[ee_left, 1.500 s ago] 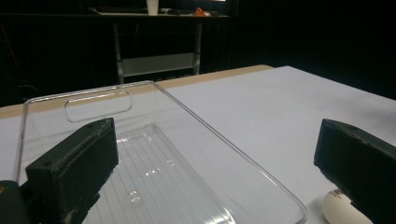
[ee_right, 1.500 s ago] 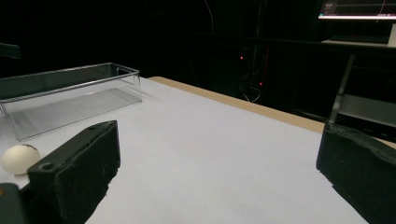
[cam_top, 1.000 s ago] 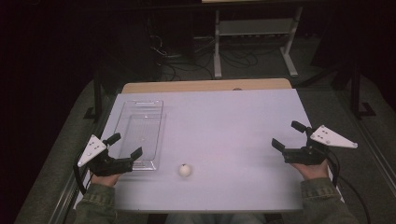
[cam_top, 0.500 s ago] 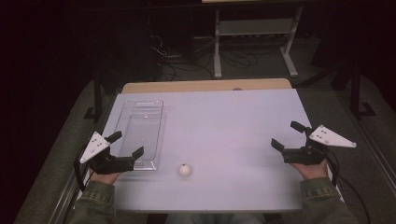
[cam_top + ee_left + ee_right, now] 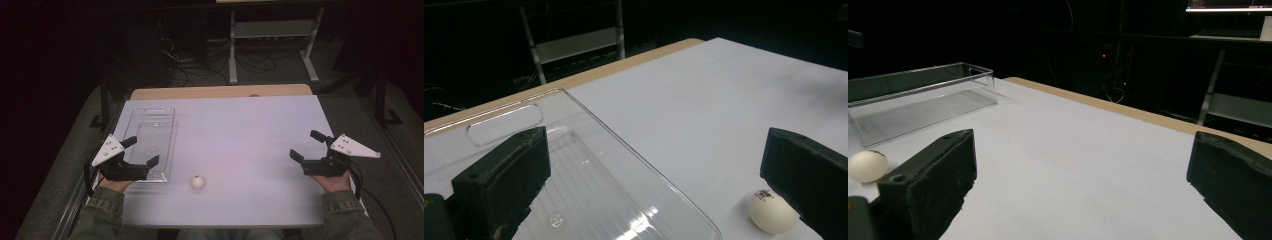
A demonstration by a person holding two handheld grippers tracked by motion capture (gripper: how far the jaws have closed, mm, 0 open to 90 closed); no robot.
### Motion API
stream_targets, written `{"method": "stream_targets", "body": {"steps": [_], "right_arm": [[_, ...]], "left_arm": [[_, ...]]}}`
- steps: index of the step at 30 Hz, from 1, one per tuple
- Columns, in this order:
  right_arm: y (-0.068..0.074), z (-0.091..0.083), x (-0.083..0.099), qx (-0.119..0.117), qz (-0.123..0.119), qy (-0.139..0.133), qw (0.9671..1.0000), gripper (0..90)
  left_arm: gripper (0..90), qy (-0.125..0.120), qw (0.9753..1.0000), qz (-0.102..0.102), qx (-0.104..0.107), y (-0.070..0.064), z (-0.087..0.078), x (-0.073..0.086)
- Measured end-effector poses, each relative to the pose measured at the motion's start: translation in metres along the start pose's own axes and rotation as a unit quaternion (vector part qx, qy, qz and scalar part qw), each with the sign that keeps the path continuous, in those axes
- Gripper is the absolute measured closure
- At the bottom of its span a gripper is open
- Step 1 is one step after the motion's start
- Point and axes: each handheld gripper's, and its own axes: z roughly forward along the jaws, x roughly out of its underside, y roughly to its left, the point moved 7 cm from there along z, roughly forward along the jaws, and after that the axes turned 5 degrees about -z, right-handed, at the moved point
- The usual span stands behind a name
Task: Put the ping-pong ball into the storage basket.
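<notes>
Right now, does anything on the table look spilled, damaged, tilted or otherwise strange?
Nothing stands out. The clear plastic tray sits flat and upright with nothing in it, the white ball lies on the table just outside it, and both the left gripper and right gripper are open.

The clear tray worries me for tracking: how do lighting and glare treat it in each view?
High view: the room is dark, the table lit, the clear tray faint against it. Left gripper view: bright glints on the tray's near rim. Right gripper view: tray walls look grey against black, and the ball is soft.
</notes>
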Motion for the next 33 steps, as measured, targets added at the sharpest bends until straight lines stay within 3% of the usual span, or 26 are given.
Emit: {"method": "stream_targets", "body": {"steps": [6,13,23,33], "right_arm": [[0.000,0.000,0.000,-0.001,-0.001,0.001,1.0000,0.0],[0.001,0.000,0.001,-0.004,0.000,0.004,1.0000,0.0],[0.001,0.000,0.000,-0.004,-0.001,0.002,1.0000,0.0],[0.001,0.000,0.000,-0.004,-0.001,0.002,1.0000,0.0]], "left_arm": [[0.0,0.006,0.9999,0.013,0.006,-0.003,0.002,-0.009],[0.0,0.028,0.9989,0.031,0.019,-0.009,0.008,-0.014],[0.0,0.042,0.9976,0.024,0.049,-0.013,0.012,-0.022],[0.0,0.064,0.9949,0.044,0.065,-0.020,0.017,-0.028]]}}
